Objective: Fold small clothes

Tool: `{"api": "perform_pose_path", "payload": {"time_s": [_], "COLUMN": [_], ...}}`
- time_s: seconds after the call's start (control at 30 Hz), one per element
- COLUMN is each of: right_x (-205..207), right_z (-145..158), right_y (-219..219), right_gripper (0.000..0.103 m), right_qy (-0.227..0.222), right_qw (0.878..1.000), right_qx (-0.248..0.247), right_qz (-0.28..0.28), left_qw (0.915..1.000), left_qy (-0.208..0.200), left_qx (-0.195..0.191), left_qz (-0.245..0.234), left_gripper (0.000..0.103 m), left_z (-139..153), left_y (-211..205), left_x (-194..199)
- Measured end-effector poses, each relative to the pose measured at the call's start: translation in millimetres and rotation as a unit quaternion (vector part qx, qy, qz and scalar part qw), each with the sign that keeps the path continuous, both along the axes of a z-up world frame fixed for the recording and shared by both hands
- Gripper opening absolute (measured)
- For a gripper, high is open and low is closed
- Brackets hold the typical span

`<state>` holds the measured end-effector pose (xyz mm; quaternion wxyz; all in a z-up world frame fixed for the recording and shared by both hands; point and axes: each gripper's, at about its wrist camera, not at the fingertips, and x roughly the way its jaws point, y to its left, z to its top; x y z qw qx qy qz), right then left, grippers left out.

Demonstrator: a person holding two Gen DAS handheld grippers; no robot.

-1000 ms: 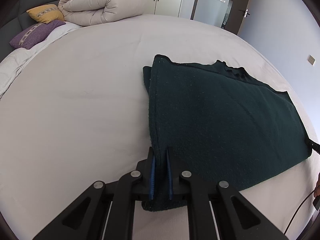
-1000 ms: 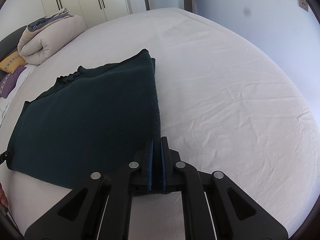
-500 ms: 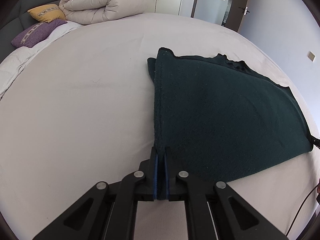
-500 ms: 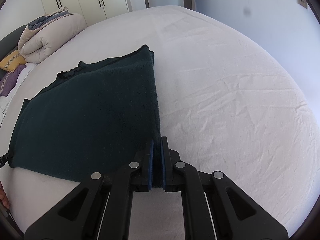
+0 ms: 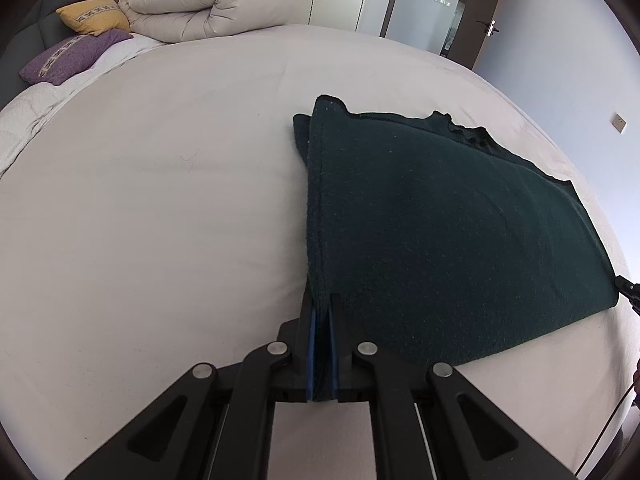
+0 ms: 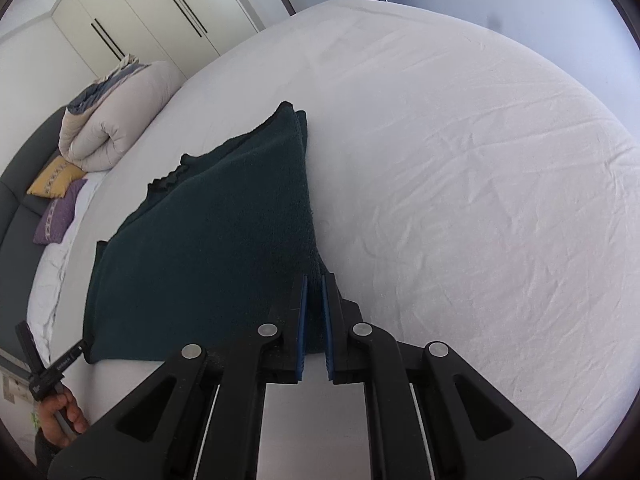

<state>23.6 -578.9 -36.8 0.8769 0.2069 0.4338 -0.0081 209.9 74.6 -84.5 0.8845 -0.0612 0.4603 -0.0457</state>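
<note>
The garment (image 5: 440,232) was a plain dark green, fuzzy in texture, on a bed (image 5: 160,200) covered in an off-white sheet. Each gripper was black with blue pads (image 5: 311,354) and silver rivets. At the head of the bed lay a beige rolled duvet (image 5: 200,8), a mustard pillow (image 5: 94,16) and a purple pillow (image 5: 68,58), both with a pale patterned band.

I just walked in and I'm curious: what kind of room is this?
Most likely a bedroom: a wide bed with a rolled duvet, pillows by the headboard, and tall wardrobe doors behind.
</note>
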Motion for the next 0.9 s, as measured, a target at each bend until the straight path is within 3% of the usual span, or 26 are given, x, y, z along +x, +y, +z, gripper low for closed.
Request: {"api": "perform_pose_path", "payload": {"time_s": [0.4,0.57,0.63,0.77,0.83,0.9], "right_x": [-3.8,-3.2,-3.7,-11.7,-17.7,-17.4], "right_z": [-15.6,-19.6,-19.1,-4.0,10.1,24.6], "right_y": [9.3,6.2,2.6,-7.4,-11.3,-10.0], "right_gripper": [0.004,0.005,0.006,0.015,0.017,0.017], "right_qy": [0.029,0.024,0.023,0.003,-0.017,-0.041], "right_qw": [0.999,0.999,1.0,0.999,0.998,0.998], "right_qx": [-0.044,-0.03,-0.018,-0.014,-0.029,-0.007], "right_qz": [-0.005,0.0,-0.003,-0.034,-0.056,-0.054], "left_qw": [0.9997,0.9998,0.9998,0.9992,0.9985,0.9976], "left_qy": [0.003,0.002,-0.001,0.002,-0.012,-0.039], "left_qx": [0.016,0.009,-0.005,-0.036,-0.037,-0.04], "left_qz": [-0.02,-0.016,-0.017,0.014,0.039,0.04], "left_gripper": [0.005,0.007,0.01,0.034,0.035,0.035], "left_z": [-1.0,-4.4,-4.2,5.9,21.7,41.2], "left_y": [-0.5,1.6,4.8,25.8,37.0,39.1], "left_x": [-4.0,-6.5,-6.4,-14.0,-19.9,-18.8]}}
